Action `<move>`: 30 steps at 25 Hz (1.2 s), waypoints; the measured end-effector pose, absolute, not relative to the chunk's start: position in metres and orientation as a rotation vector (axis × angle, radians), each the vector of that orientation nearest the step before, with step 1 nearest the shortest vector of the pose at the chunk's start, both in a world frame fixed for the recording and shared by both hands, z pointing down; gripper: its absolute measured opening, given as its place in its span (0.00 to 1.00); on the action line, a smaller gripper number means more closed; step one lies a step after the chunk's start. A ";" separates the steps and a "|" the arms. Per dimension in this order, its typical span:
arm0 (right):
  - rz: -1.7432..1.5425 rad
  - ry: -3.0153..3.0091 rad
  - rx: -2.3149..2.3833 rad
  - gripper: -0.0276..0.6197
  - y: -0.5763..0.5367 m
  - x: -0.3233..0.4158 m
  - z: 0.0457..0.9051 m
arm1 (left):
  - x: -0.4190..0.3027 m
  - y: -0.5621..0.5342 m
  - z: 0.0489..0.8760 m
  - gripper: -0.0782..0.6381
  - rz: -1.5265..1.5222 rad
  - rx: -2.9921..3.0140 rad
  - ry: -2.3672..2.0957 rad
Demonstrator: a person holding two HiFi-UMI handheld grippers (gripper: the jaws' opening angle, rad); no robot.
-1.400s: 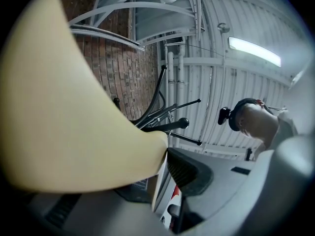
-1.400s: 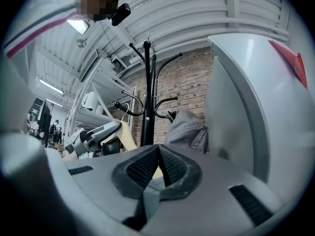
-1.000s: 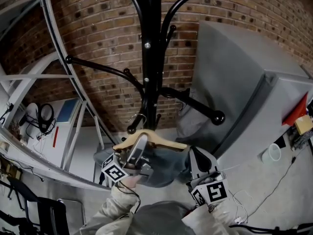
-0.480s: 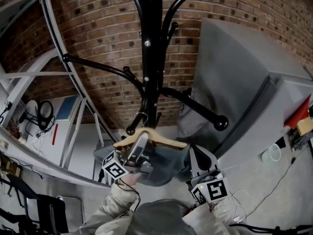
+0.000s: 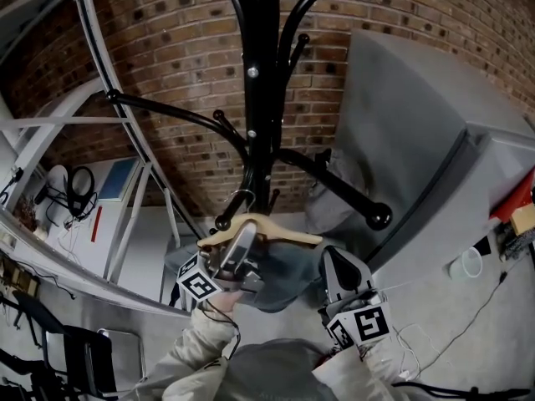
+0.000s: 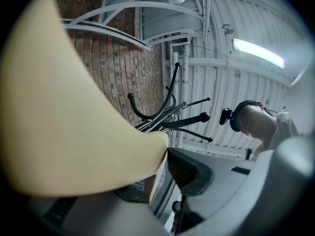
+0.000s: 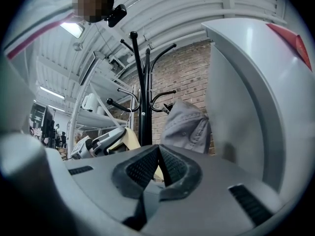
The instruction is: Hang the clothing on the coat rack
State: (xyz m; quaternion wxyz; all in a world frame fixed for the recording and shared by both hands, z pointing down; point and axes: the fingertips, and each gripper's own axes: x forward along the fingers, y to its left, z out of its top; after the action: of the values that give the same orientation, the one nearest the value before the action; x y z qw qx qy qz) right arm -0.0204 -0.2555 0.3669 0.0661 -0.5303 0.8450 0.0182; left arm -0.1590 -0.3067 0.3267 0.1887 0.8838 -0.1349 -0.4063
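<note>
Left tongs (image 5: pixel 248 237) clamping wooden hanger (image 5: pixel 288 231), coat rack (image 5: pixel 262 98)

Left gripper (image 5: pixel 245 239) raised, jaws clamped on hanger (image 5: pixel 288 232); right gripper (image 5: pixel 336 267) beside, jaws together.

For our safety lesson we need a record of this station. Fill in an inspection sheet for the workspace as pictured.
Surface: grey floor.
Job's things: wooden hanger with grey garment, its hook beside a lower arm of the coat rack; second grey garment already hung.
Clutter: white cup by grey cabinet.
Grippers: left gripper shut on wooden hanger; right gripper shut, nothing between.
Cables: cable on floor.
Surroundings: brick wall, white metal frame.
</note>
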 end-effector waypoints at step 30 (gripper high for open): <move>-0.046 2.592 -1.544 0.08 -0.244 -0.039 0.379 | -0.162 -0.294 0.384 0.25 -1.032 2.390 -0.515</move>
State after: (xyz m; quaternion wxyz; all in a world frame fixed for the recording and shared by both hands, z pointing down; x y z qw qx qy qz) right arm -0.0394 -0.2444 0.3792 0.0619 -0.5106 0.8574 -0.0151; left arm -0.1620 -0.2937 0.3841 0.2416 0.8738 -0.1884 -0.3775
